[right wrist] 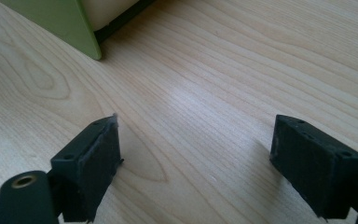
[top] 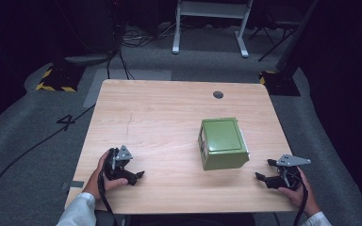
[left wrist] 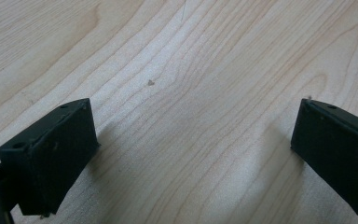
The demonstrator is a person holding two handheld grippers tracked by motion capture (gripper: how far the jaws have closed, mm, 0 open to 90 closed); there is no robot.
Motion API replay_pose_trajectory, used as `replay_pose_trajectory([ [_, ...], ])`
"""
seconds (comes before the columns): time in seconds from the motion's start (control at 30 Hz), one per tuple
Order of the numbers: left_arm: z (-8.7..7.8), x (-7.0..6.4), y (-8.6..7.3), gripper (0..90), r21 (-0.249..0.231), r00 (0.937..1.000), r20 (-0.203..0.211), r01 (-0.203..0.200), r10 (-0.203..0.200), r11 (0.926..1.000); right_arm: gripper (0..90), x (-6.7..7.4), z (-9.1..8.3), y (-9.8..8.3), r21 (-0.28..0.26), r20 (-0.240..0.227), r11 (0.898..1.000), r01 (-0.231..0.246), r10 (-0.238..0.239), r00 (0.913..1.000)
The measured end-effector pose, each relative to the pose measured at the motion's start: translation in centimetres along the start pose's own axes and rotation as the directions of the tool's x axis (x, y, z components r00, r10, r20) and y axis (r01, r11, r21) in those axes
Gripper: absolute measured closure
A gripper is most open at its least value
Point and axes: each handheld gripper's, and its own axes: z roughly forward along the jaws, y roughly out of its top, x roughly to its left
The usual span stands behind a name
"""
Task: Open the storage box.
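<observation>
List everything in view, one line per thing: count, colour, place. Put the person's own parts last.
green box: one, green with a pale side panel, right half of the table, between the grippers and nearer the right one.
table: one, light wood, centre of the high view, with a dark round hole near its far edge.
white frame: one, white, on the grey floor beyond the table.
left gripper: one, black, near left of the table, jaws open, nothing between them.
right gripper: one, black, near right edge, jaws open, nothing between them.
</observation>
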Motion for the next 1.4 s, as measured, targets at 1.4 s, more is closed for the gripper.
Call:
replay_pose_trajectory([
  [1.4, -0.3, 0.1, -0.3, 0.4, 0.001, 1.0, -0.002, 0.003, -0.003, 1.0, 22.3, -1.7, -2.5, 6.9, -0.109, 0.065, 0.993, 0.053, -0.046, 0.9968],
])
